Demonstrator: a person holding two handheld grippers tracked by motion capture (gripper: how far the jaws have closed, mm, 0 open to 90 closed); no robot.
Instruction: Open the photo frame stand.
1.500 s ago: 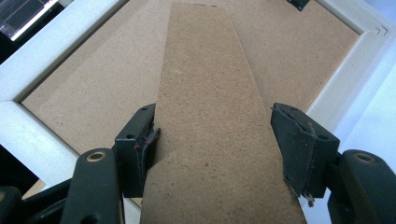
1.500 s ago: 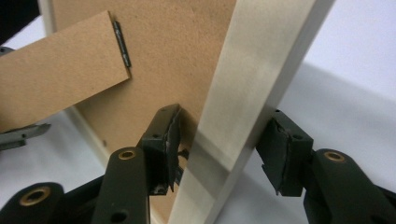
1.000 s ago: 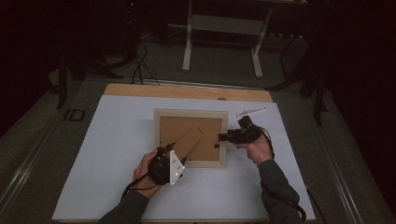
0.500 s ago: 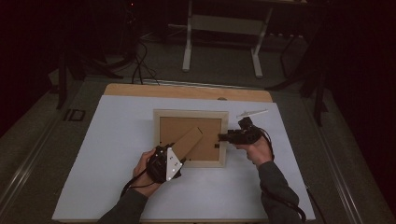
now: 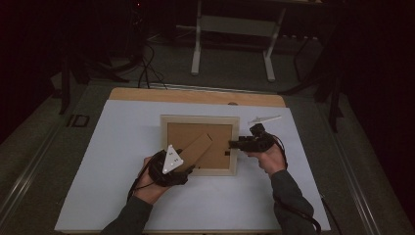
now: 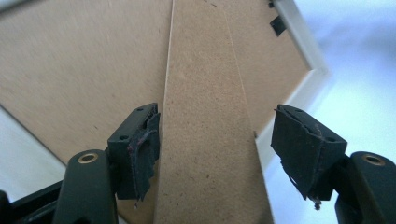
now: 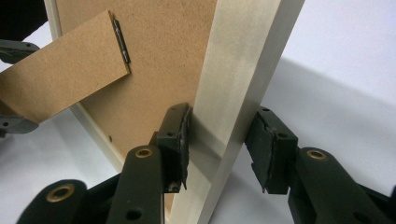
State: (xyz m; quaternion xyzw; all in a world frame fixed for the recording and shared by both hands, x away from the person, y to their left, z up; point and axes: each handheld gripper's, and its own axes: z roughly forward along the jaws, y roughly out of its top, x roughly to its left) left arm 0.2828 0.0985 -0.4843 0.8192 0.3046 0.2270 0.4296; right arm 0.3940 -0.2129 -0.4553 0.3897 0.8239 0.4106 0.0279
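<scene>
A light wooden picture frame point(image 5: 199, 119) lies face down on the white sheet, its brown backing point(image 5: 218, 134) up. A hinged cardboard stand leg point(image 5: 199, 146) slants up from the backing toward its lower left. My left gripper point(image 5: 188, 163) is at the leg's free end. Its jaws have just been opening and stand open, with the stand leg point(image 6: 210, 140) between them; the right pad is clear of it. My right gripper point(image 5: 234, 144) is shut on the frame's right rail point(image 7: 233, 93), one pad on each side of it.
A small white strip point(image 5: 265, 119) lies on the sheet behind the right gripper. The sheet point(image 5: 122, 147) covers a table whose wooden edge point(image 5: 195, 96) shows at the back. A stand's legs and cables are on the dark floor beyond.
My left gripper has shifted slightly up and away at the stand leg's end. The right gripper and the frame have stayed where they were.
</scene>
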